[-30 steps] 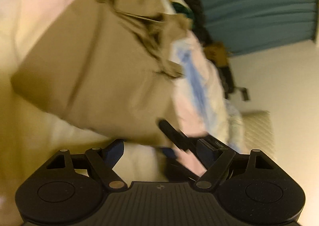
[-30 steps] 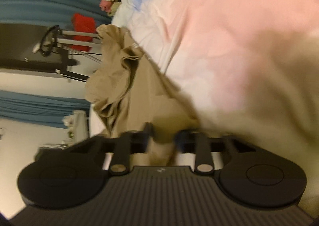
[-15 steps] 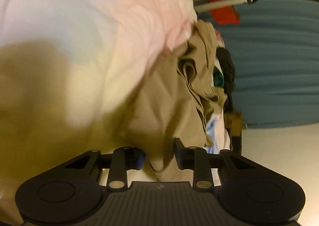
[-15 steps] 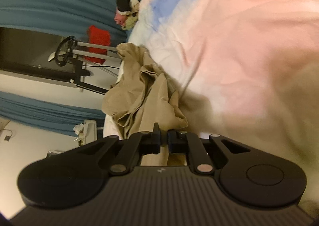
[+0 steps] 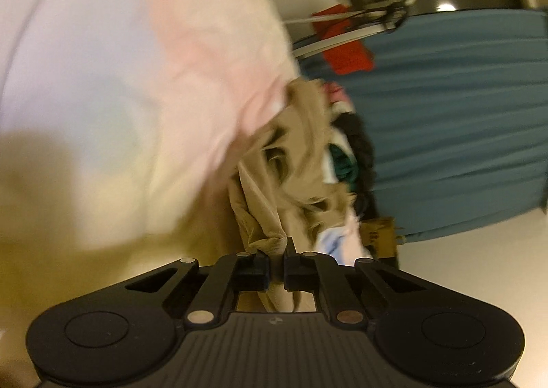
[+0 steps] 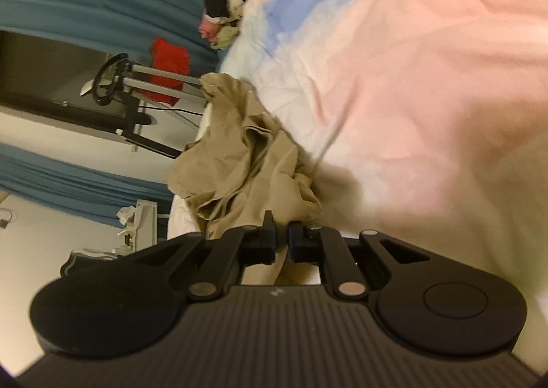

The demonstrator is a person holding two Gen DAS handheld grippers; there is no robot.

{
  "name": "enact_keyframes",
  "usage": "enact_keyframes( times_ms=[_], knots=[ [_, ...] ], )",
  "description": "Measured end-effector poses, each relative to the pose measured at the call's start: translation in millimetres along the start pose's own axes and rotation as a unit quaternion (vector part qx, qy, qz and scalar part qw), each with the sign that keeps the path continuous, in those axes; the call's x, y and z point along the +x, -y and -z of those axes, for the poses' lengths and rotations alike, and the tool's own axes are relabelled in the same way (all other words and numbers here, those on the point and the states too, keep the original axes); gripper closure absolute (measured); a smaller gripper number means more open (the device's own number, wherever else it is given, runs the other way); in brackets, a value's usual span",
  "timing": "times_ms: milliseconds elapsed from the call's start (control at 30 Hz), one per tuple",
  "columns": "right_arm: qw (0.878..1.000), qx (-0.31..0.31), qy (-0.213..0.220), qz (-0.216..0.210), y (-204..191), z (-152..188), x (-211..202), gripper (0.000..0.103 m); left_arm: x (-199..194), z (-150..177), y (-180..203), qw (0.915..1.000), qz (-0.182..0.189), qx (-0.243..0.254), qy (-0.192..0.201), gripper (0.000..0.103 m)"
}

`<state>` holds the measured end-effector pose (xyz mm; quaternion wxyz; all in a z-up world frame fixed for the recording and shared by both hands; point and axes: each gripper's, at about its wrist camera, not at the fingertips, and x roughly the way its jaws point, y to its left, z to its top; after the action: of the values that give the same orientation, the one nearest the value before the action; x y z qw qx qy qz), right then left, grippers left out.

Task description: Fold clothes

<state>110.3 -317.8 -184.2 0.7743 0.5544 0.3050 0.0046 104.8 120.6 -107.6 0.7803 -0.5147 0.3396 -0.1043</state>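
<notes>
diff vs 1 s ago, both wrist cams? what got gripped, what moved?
The left gripper was open beside the tan garment 1 s ago; it has closed on a bunched edge. The right gripper was part open around the tan garment; it has shut on it. The garment went from spread out to crumpled. The pastel bedding, blue curtain and clothes pile stayed put.

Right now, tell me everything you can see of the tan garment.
The tan garment is a soft, matte woven cloth, plain in colour, crumpled into deep folds rather than spread flat. It lies bunched on the pink and blue bedspread near its edge. Both grippers pinch it: the left gripper and the right gripper each have fabric clamped between nearly closed fingers.
</notes>
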Motion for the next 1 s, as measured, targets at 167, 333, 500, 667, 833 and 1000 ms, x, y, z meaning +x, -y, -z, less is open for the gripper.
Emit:
enact_keyframes(
  times_ms=[167,333,500,667,833,1000],
  knots=[
    [0.999,-0.016,0.022,-0.034,-19,4,-28,0.094,-39,12,15,0.9991,0.027,0.031,0.010,0.098],
    [0.996,-0.054,0.032,-0.062,-32,26,-79,0.094,-81,28,26,0.9969,0.050,0.058,0.016,0.098],
    [0.995,-0.067,0.012,-0.069,-14,62,-144,0.094,-143,60,19,0.9963,0.053,0.067,-0.002,0.098],
    [0.993,-0.101,0.016,-0.066,-7,93,-204,0.094,-192,88,13,0.9965,0.055,0.061,-0.015,0.098],
    [0.991,-0.110,0.037,-0.071,-23,80,-204,0.094,-171,72,33,0.9961,0.062,0.061,-0.014,0.097],
    [0.992,-0.097,0.039,-0.064,-64,34,-144,0.094,-103,18,58,0.9984,0.052,0.023,0.000,0.097]
  ],
)
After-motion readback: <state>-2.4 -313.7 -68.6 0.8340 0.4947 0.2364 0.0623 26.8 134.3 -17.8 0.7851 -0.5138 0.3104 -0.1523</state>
